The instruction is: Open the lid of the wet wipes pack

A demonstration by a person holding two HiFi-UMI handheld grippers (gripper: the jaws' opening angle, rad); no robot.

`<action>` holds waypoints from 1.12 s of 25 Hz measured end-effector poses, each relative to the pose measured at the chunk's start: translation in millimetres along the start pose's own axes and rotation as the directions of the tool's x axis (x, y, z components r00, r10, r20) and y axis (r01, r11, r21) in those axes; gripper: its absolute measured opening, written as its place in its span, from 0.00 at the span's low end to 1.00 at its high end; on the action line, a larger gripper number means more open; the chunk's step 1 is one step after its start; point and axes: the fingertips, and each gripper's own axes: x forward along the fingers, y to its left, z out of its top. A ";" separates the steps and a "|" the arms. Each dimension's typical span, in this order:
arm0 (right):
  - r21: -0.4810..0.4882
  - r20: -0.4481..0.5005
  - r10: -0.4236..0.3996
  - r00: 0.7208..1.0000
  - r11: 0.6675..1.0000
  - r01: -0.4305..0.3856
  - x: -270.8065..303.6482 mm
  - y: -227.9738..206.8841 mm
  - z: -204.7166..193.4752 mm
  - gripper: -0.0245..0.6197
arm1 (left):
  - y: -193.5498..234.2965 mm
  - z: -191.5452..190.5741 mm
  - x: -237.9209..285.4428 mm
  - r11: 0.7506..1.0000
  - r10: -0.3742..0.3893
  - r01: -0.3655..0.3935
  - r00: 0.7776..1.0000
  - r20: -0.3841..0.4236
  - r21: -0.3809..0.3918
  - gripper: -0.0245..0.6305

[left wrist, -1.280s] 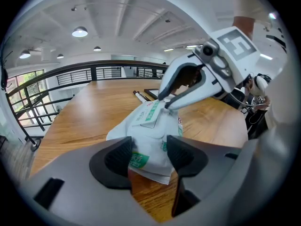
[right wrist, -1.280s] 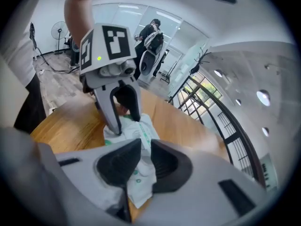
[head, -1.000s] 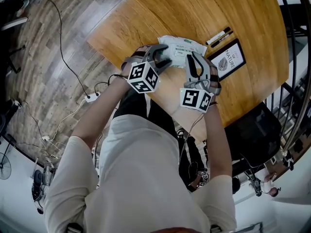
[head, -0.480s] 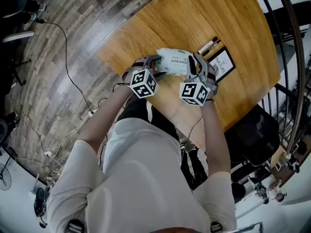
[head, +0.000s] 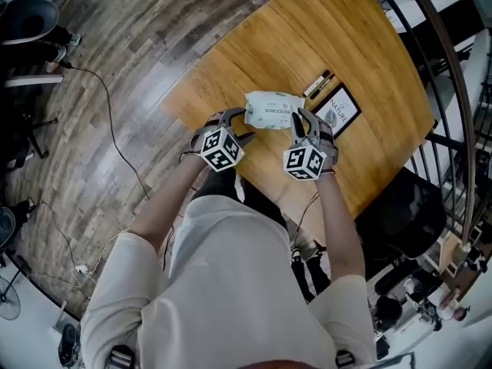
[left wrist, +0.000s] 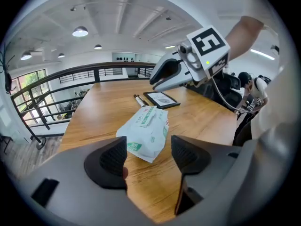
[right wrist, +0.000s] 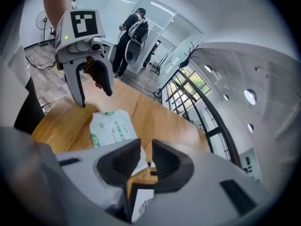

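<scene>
The white and green wet wipes pack (head: 273,110) lies flat on the round wooden table (head: 346,37), its lid flap down. My left gripper (head: 240,125) hovers just off the pack's near-left end. In the left gripper view its jaws (left wrist: 149,154) stand wide open, have just been opening, and hold nothing; the pack (left wrist: 146,131) lies beyond them. My right gripper (head: 306,121) hangs at the pack's right end, apart from it. In the right gripper view its pads (right wrist: 146,159) leave a narrow empty gap, with the pack (right wrist: 113,131) ahead on the left.
Two pens (head: 317,84) and a black-framed card (head: 336,110) lie right of the pack. The table's edge runs just under both grippers. A black chair (head: 400,214) stands at the lower right, and a railing (head: 453,129) curves behind the table.
Both grippers have lifted and drawn back from the pack. The left jaws, which were at the pack's left end, now stand wider and clear of it.
</scene>
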 end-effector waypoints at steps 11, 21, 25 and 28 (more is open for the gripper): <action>-0.002 -0.060 0.077 0.995 0.997 -0.078 41.6 31.8 -27.5 0.15 | -19.1 -6.2 22.6 0.997 -0.002 0.004 1.000 0.025 -0.072 0.48; 0.099 -0.062 0.001 0.998 0.995 0.005 86.6 -15.4 -16.4 0.15 | -15.4 -8.7 25.4 0.993 0.005 0.001 0.999 0.047 -0.119 0.48; 0.103 -0.098 0.014 0.995 0.995 -0.004 107.2 -14.5 -25.2 0.15 | -11.8 -14.1 20.6 0.992 0.007 -0.002 0.999 0.041 -0.122 0.48; 0.114 -0.122 0.019 0.992 0.993 -0.005 113.9 -12.2 -32.1 0.15 | -8.1 -19.3 14.9 0.993 0.009 -0.005 0.999 0.035 -0.120 0.48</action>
